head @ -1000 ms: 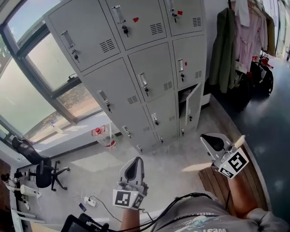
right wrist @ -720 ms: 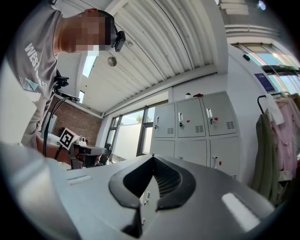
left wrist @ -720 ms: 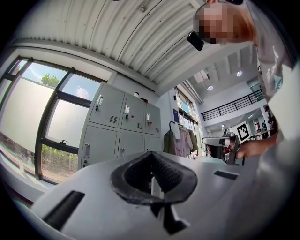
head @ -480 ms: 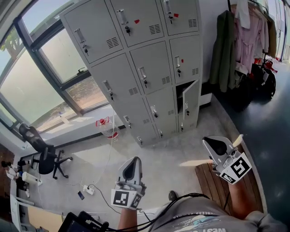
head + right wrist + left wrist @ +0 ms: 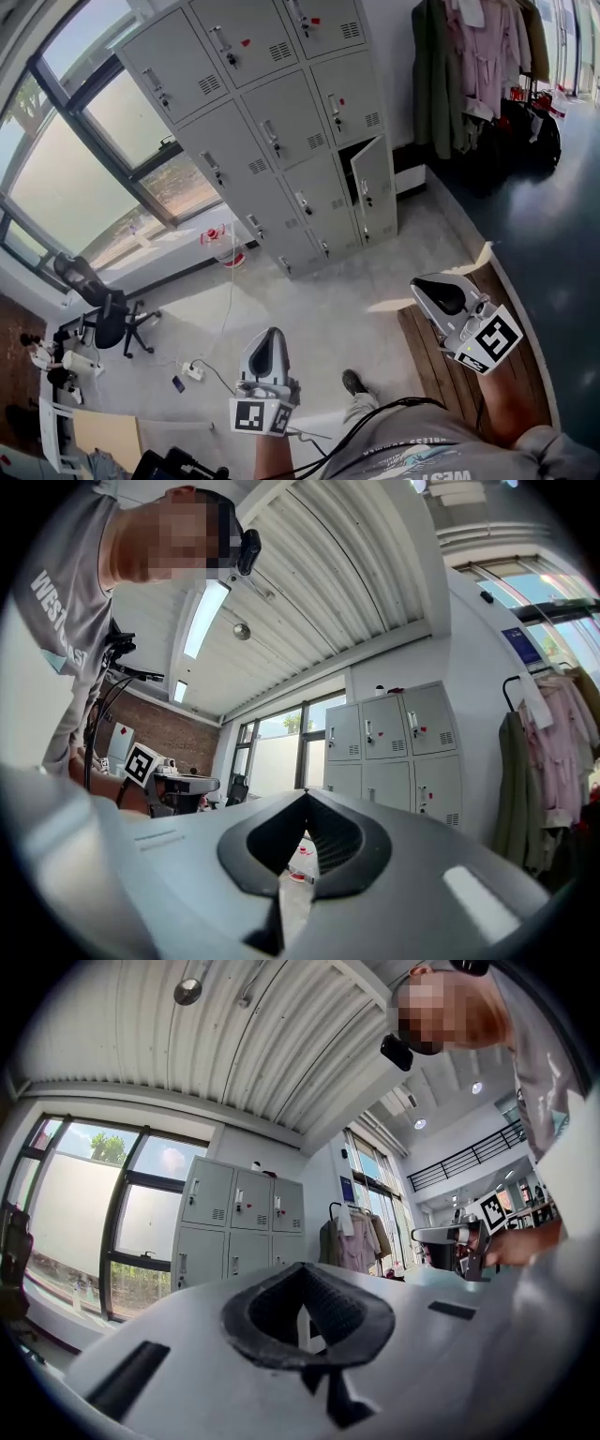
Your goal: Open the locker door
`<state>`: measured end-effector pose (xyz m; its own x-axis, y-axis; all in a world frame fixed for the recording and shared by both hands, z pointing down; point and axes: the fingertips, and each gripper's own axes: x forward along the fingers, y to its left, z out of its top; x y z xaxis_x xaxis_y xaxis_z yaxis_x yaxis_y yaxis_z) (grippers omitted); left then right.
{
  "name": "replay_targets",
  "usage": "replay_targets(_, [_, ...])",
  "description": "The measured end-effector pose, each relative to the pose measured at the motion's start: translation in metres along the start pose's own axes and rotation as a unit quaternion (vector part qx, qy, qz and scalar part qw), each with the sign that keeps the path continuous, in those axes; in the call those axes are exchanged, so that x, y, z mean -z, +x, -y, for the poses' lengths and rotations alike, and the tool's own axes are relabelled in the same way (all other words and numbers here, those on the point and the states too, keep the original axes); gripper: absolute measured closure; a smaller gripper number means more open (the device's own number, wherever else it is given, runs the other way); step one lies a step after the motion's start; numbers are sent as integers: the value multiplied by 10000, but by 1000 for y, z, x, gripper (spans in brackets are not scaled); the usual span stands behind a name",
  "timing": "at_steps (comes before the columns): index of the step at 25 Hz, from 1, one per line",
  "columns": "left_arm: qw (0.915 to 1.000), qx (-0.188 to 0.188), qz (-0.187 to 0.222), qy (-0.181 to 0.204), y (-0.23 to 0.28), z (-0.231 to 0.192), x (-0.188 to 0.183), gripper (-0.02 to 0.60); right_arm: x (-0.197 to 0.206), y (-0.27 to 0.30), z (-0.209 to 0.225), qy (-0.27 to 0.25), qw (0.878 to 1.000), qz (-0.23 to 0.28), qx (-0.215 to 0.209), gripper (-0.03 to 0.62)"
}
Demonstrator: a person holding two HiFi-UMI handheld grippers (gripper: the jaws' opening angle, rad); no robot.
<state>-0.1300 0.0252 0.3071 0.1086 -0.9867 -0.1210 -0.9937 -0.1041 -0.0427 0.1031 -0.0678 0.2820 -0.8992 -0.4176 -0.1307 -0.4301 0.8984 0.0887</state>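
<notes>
Grey steel lockers (image 5: 272,122) stand at twelve o'clock, well apart from both claws; one lower locker door (image 5: 372,192) hangs ajar. Left claw (image 5: 270,337) and right claw (image 5: 422,286) are pinched closed, empty. Likely the approach; next, close in on a handle. Pale floor (image 5: 309,309), windows (image 5: 84,178) at ten o'clock, coats (image 5: 459,66) at one.

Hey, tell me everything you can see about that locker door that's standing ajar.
The locker door is a light grey panel that looks like painted metal, low in the right-hand column of the locker bank. It carries a small handle with a lock near its left edge. It stands partly open, swung outward, apparently from hinges on its right edge, and shows a dark gap into the compartment. Nothing else touches it.
</notes>
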Motion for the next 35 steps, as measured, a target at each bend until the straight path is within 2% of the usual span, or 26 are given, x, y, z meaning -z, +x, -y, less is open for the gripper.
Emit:
replay_targets(9, [9995, -288, 107, 81, -86, 39, -30, 575, -21, -47, -59, 67, 9995, 8, -297, 600])
replay_targets(15, [9993, -340, 118, 54, -145, 48, -36, 575, -25, -69, -103, 81, 9996, -86, -249, 600])
replay_targets(29, [9995, 71, 288, 58, -316, 116, -80, 575, -75, -178, -255, 107, 9999, 9, -88, 600])
replay_targets(35, [9995, 168, 256, 52, -362, 142, -91, 575, -91, -211, -300, 15, 9999, -40, -122, 602])
